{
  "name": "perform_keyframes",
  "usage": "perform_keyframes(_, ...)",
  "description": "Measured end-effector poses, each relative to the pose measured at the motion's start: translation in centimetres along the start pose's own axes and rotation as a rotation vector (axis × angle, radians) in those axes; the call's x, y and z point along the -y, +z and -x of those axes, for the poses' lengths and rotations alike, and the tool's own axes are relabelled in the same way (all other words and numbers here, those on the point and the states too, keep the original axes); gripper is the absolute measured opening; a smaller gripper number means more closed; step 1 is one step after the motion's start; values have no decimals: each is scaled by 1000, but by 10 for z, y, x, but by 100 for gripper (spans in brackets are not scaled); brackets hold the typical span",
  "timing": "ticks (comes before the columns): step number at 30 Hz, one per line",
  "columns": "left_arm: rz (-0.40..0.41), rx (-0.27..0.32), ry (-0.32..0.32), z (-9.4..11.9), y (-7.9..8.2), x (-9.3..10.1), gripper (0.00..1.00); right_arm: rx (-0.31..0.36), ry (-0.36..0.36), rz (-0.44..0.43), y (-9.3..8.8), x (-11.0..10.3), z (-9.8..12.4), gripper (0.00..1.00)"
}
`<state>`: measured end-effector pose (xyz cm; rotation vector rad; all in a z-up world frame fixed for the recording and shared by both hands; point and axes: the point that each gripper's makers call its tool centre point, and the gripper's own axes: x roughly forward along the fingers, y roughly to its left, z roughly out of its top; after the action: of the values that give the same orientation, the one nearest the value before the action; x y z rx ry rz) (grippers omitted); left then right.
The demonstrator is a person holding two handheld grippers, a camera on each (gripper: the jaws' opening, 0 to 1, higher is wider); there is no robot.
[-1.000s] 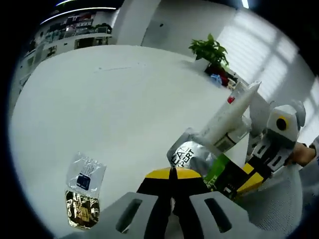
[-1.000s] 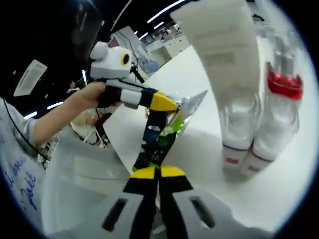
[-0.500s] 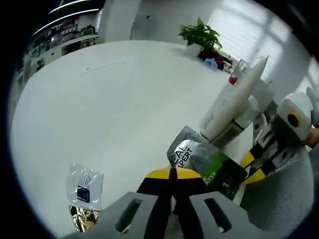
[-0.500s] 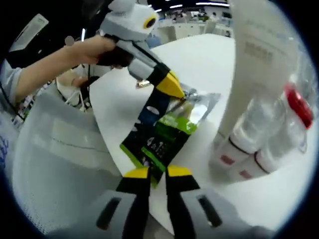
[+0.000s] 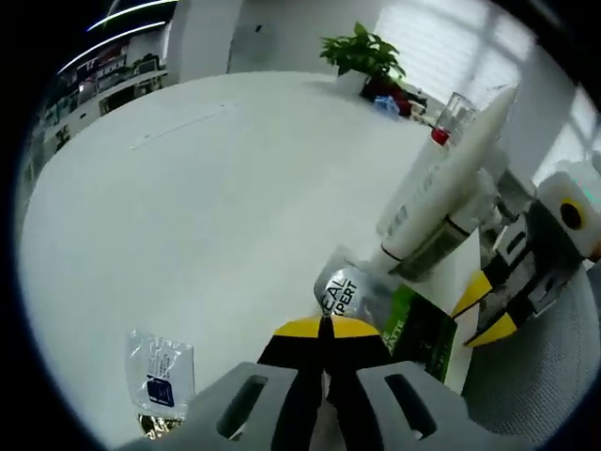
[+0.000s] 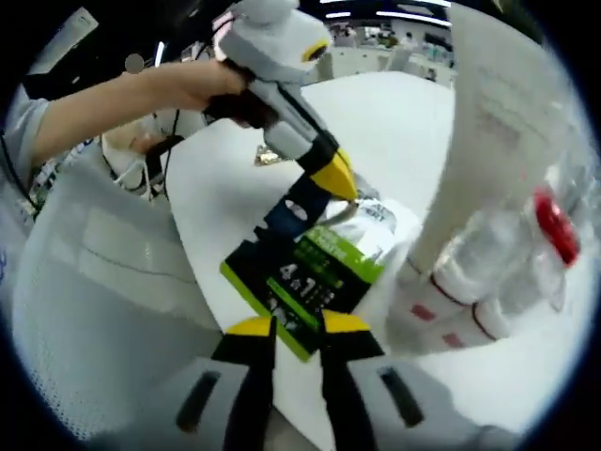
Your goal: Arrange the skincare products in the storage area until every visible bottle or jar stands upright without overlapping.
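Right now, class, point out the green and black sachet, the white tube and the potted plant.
green and black sachet (image 6: 305, 272): right gripper view, printed front.
white tube (image 5: 446, 183): left gripper view, middle of its body.
potted plant (image 5: 359, 52): left gripper view, leaves.

a potted plant (image 5: 359, 54) stands at the far edge of my white table (image 5: 216, 178), with a small blue thing (image 5: 386, 104) just beside it. shelving (image 5: 103, 89) lines the dim wall off to one side. a pale mesh chair back (image 6: 103, 282) sits close against the table's near edge.
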<state>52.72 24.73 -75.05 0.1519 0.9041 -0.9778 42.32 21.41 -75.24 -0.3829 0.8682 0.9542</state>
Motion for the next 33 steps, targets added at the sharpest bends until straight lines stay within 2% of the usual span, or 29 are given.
perform_keyframes(5, -27, -6, -4, -2, 2, -3, 0, -25, 3, 42, 5, -5, -17, 20)
perform_keyframes(8, -39, -3, -14, -3, 4, -4, 0, -49, -27, 102, 6, -1, -24, 20)
perform_keyframes(13, -37, -2, -7, -7, 7, -14, 0, -57, -42, 141, 12, 3, -32, 19)
perform_keyframes(21, -17, 14, -9, -12, 15, -27, 0, -61, -76, 152, 15, 11, -34, 20)
perform_keyframes(25, -12, 27, -8, -15, 18, -27, 0, -62, -101, 143, 13, 17, -32, 20)
perform_keyframes(33, 3, 38, -1, -20, 21, -32, 0, -58, -107, 137, 15, 19, -34, 20)
